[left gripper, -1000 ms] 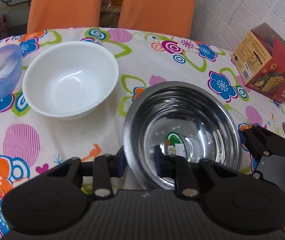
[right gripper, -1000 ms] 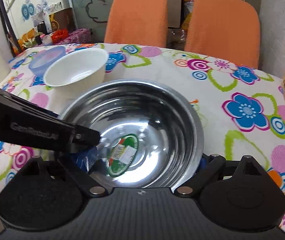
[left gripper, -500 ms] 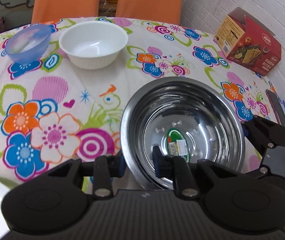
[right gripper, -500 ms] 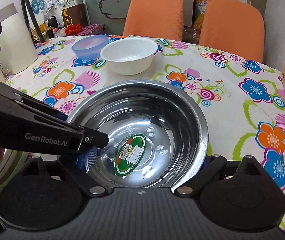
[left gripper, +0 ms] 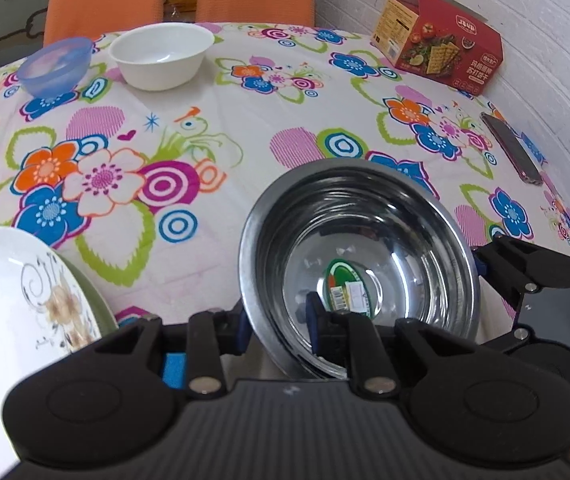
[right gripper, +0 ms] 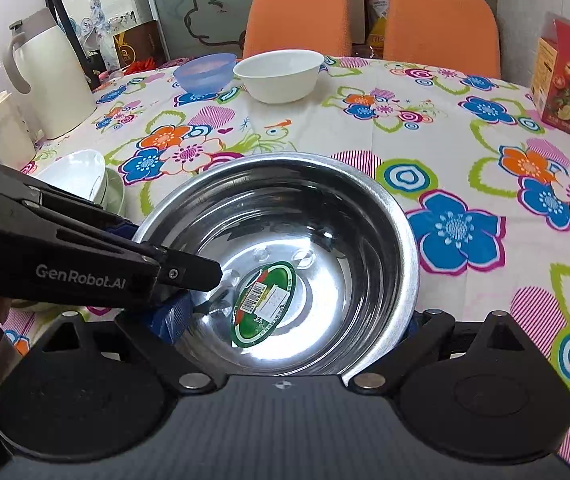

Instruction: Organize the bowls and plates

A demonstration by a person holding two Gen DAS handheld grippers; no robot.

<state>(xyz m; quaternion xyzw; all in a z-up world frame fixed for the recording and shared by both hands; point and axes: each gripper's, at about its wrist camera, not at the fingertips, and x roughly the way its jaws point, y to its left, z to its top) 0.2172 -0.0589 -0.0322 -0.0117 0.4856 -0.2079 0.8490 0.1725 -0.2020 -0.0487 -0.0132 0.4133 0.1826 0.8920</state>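
Bowls [right gripper: 279, 74] on flowered tablecloth [right gripper: 425, 152]

"GenRobot.AI" on the left hand-held gripper [right gripper: 189, 292]

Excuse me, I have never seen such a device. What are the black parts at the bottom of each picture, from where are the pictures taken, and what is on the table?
They are hand-held tongs, one per hand, each with a camera looking along its fingers. One picture comes from the left tongs, the other from the right tongs. Both grip the rim of one steel bowl with a green sticker inside. On the flowered tablecloth stand a white bowl, a blue bowl, a red cracker box, a phone, stacked plates and a white jug.
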